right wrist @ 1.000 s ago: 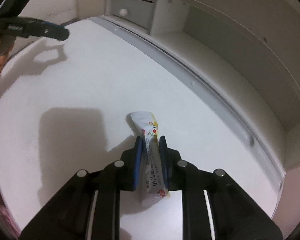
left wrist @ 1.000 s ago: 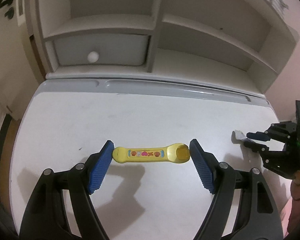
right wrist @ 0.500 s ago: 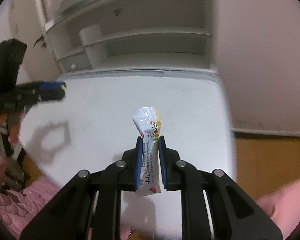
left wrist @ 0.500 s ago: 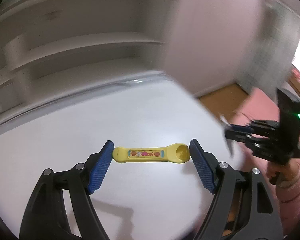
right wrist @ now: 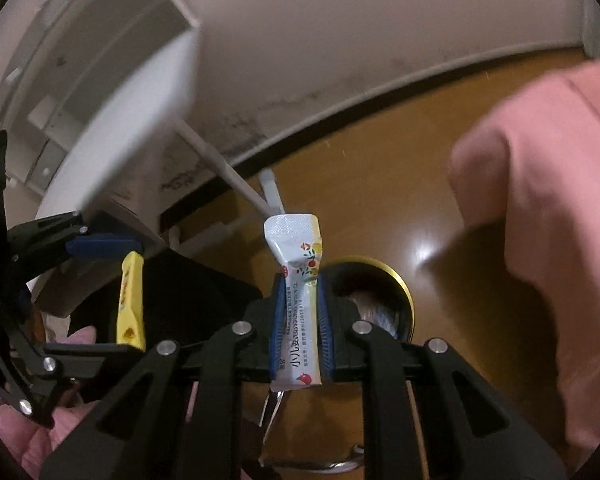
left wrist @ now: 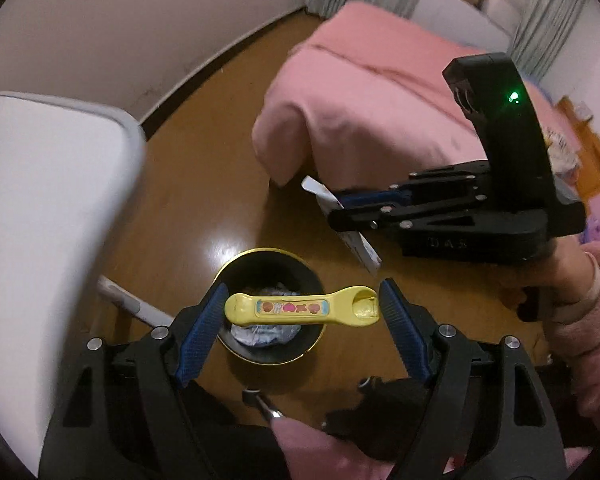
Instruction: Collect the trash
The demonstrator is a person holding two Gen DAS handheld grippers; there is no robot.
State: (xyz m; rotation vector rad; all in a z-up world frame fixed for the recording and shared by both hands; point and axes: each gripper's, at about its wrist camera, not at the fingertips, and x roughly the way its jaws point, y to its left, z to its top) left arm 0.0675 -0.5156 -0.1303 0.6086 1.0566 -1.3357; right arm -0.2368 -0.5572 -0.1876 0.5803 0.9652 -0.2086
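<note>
My left gripper (left wrist: 302, 312) clamps yellow tube (left wrist: 303, 311) endwise, frame centre, above bin (left wrist: 269, 354). My right gripper (right wrist: 302, 322) pinches sachet (right wrist: 300, 300) upright.

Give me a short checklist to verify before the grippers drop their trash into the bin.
1. Left gripper holds the yellow tube end to end between its fingers: ok.
2. Tube is above the bin opening in the left view: ok.
3. Right gripper is clamped on the sachet: ok.
4. Sachet is above the bin: not ok; the left view shows it off to the side.
5. Bin has room: cannot tell; crumpled paper lies inside.
6. Height above the bin: cannot tell.
</note>
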